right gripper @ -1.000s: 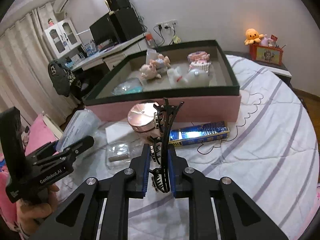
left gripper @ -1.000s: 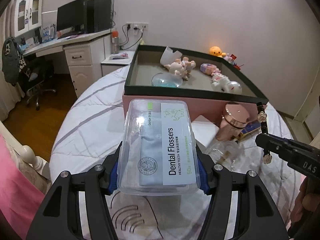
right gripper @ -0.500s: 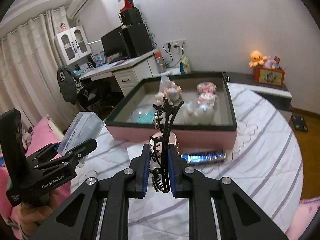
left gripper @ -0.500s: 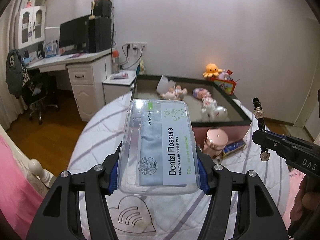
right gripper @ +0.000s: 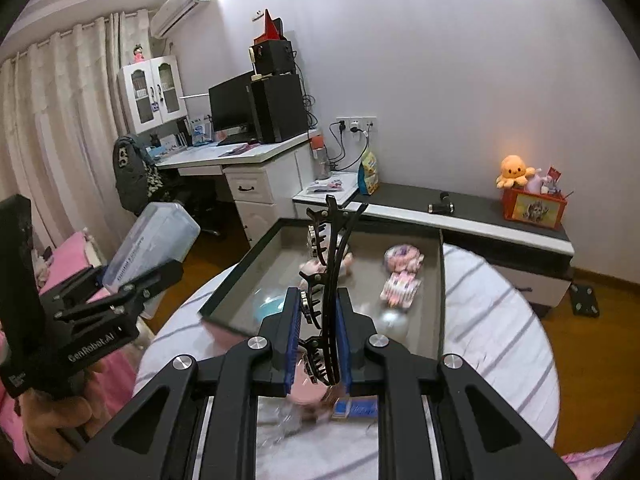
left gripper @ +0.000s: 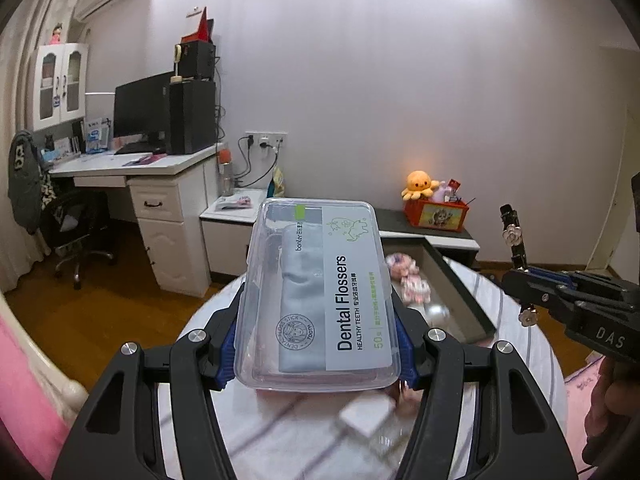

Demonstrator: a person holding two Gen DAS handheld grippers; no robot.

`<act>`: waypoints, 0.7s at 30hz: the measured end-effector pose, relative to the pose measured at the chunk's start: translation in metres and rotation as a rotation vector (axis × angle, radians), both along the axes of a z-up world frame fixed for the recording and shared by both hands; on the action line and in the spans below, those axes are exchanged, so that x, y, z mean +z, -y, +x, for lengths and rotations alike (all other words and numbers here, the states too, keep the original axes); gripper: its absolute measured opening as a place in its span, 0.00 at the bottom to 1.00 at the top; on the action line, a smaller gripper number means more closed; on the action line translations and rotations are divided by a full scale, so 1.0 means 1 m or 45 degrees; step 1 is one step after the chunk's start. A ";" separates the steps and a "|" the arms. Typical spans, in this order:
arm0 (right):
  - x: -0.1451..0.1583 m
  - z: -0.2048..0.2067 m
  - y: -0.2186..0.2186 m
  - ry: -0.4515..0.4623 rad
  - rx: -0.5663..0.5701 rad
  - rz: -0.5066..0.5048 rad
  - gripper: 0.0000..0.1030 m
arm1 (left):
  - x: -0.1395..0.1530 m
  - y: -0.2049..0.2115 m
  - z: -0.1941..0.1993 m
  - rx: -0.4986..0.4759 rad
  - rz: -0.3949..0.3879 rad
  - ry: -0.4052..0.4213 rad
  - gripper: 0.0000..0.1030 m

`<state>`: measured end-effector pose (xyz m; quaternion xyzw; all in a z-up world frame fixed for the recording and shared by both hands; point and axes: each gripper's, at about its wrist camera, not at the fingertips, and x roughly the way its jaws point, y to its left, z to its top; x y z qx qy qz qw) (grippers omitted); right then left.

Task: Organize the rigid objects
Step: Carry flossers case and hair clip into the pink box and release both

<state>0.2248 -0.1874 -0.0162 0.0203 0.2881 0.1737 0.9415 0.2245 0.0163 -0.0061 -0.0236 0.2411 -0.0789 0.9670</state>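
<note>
Left gripper [left gripper: 316, 354] is clamping a clear floss box [left gripper: 316, 292] across its width, blue pads pressing on both long sides; the box is riding lengthwise between the fingers, off the bed. Label is reading "Dental Flossers", "HEALTHY TEETH", "50", with "bonter" small near the top and a round stamp "DENTAL FLOSS STICK"; the Chinese line is too small to read. Right gripper [right gripper: 318, 336] is pinching a black hair clip [right gripper: 326, 280] tight between narrow jaws, the clip standing upright with its teeth fanning to the left. From the other view each tool's body is showing print: "DAS" on the right one, "GenRobot.AI" on the left one, a hand [right gripper: 56, 412] wrapping its handle. Below, blurred, a white striped bedcover [right gripper: 500, 344] is carrying a blue packet [right gripper: 356, 408], lettering illegible. Beyond it a pink tray [right gripper: 443, 292] with a dark rim is holding small pink toys [right gripper: 402, 258]. Farther back, an orange plush [right gripper: 514, 170] is sitting on a red picture box [right gripper: 534, 208]; a white desk [right gripper: 240, 156] with a monitor is standing against the wall.
</note>
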 end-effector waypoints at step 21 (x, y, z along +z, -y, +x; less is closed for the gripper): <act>-0.072 0.137 -0.001 -0.312 -0.023 -0.034 0.16 | -0.075 0.023 0.134 -0.010 -0.025 -0.266 0.60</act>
